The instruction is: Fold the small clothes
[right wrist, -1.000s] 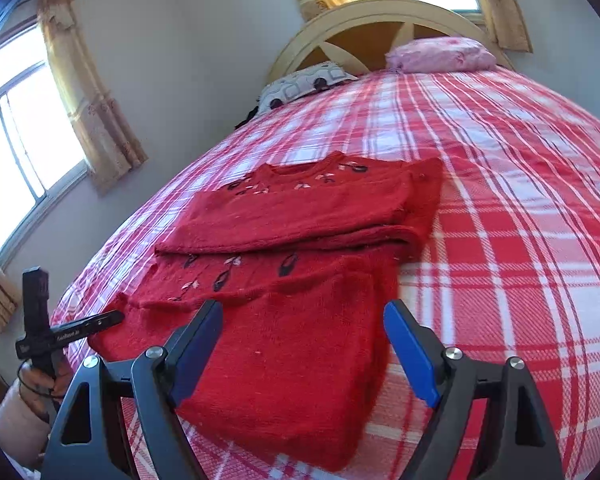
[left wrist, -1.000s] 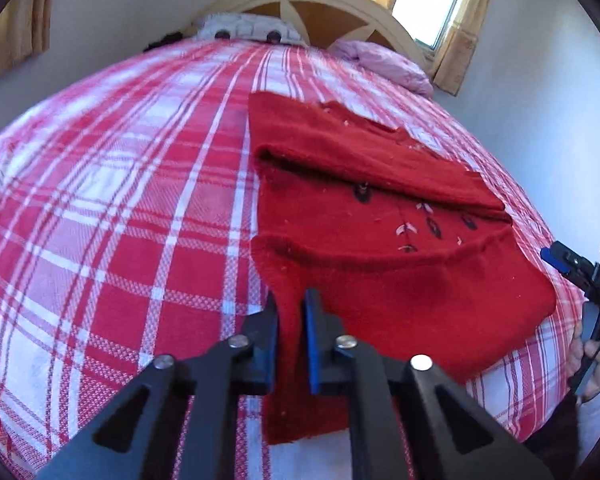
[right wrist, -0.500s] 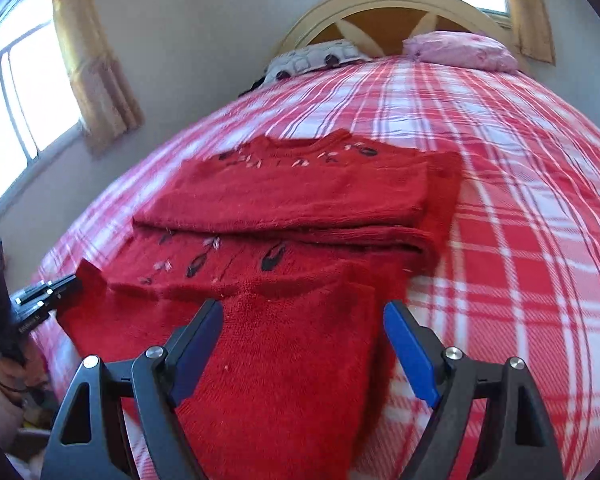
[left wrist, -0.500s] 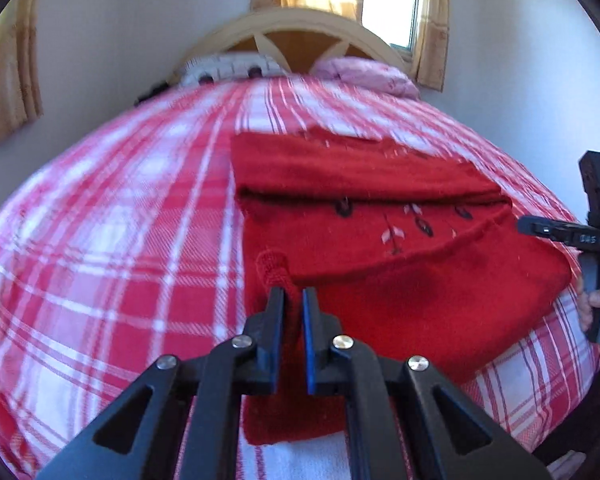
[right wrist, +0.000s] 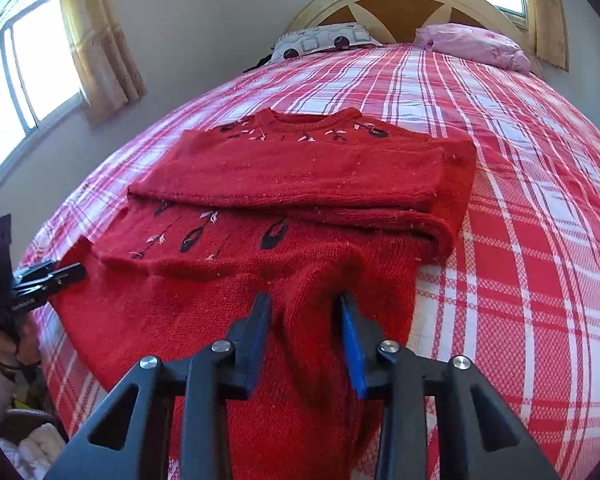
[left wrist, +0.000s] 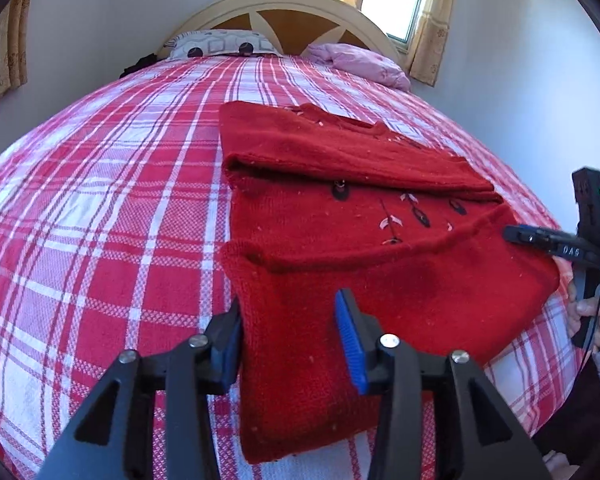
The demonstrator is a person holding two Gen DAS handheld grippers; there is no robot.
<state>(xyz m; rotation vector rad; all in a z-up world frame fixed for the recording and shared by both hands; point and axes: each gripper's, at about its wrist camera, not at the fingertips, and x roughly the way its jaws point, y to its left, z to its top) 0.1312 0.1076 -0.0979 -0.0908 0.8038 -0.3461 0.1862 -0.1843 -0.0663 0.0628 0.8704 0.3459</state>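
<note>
We had the red knitted sweater with dark embroidered leaves point(left wrist: 380, 240) lying partly folded on the red-and-white checked bedspread point(left wrist: 120, 200). Our left gripper point(left wrist: 288, 340) had just opened, its jaws apart over the near hem. Our right gripper point(right wrist: 304, 336) had just closed, its pads pinching a raised ridge of knit.

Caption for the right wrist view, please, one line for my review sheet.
Right gripper, jaws having just been closing, pinches a raised ridge of the half-folded red sweater on the plaid bedspread.
</note>
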